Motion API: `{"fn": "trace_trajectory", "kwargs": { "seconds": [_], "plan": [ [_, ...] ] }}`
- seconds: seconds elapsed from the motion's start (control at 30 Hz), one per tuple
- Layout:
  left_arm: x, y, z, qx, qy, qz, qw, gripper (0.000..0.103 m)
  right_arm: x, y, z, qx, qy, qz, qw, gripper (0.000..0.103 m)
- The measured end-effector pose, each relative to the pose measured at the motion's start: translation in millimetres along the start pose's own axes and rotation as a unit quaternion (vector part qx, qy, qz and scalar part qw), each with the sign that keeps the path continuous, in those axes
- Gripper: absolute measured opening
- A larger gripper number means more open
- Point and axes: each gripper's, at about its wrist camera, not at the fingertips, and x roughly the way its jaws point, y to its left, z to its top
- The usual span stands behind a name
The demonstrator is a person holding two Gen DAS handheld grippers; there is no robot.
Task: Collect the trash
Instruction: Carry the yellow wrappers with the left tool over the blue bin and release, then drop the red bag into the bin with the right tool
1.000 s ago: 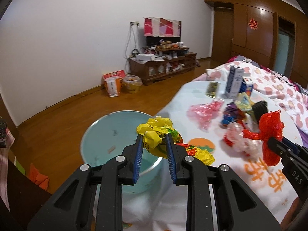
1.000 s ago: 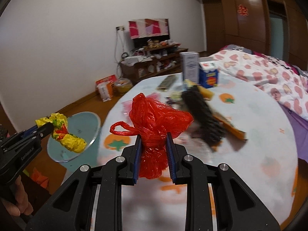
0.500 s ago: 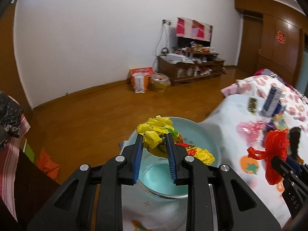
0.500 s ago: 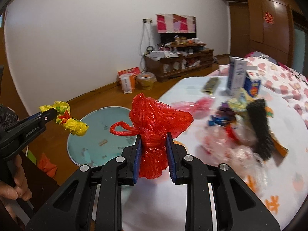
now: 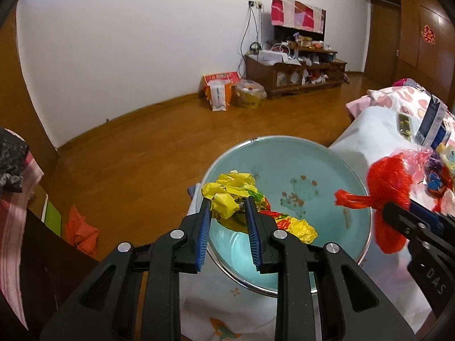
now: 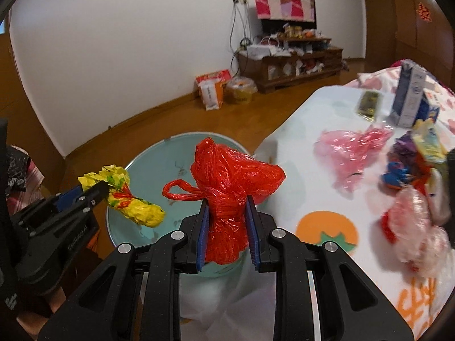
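Observation:
My left gripper is shut on a crumpled yellow wrapper and holds it over the near rim of a round teal basin. It also shows in the right wrist view. My right gripper is shut on a red plastic bag, held above the basin's right edge beside the table. The red bag also shows at the right of the left wrist view.
The table with a white printed cloth holds a pink bag, several wrappers and cartons. A wooden floor lies beyond the basin. A TV cabinet and bags stand at the far wall.
Both grippers have swung left from the table towards the basin, each still holding its trash. The basin now fills the middle of both views.

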Motion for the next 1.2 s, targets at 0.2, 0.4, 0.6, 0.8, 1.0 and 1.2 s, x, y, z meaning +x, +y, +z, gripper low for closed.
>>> {"fn": "trace_trajectory", "kwargs": {
  "seconds": [0.2,0.4,0.6,0.8,1.0,1.2],
  "plan": [
    [17.0,2.5,-6.8,-0.001,0.016,-0.001,0.9999,0.025,23.9,6.7,2.6,-0.002,0.026,0.010,1.000,0.028],
    [21.3,-1.4,-9.2,0.010,0.015,0.014,0.9997,0.048,30.9,4.3,4.6,0.000,0.035,0.017,0.999,0.047],
    [10.7,-1.5,-7.1,0.002,0.001,0.023,0.9997,0.072,18.4,0.3,7.8,0.009,0.023,0.015,1.000,0.062],
    [-2.7,-1.5,-8.7,-0.010,-0.010,0.036,0.9993,0.085,-9.2,-8.8,7.9,0.011,-0.010,-0.010,1.000,0.083],
    [-19.5,-19.7,-13.9,-0.011,-0.012,-0.001,0.9999,0.092,-48.5,-28.2,-2.9,0.012,-0.071,-0.074,0.995,0.095],
    [-34.8,-49.6,-25.7,0.014,-0.010,-0.028,0.9995,0.093,-77.3,-59.5,-10.7,0.041,-0.095,-0.113,0.988,0.098]
  ]
}}
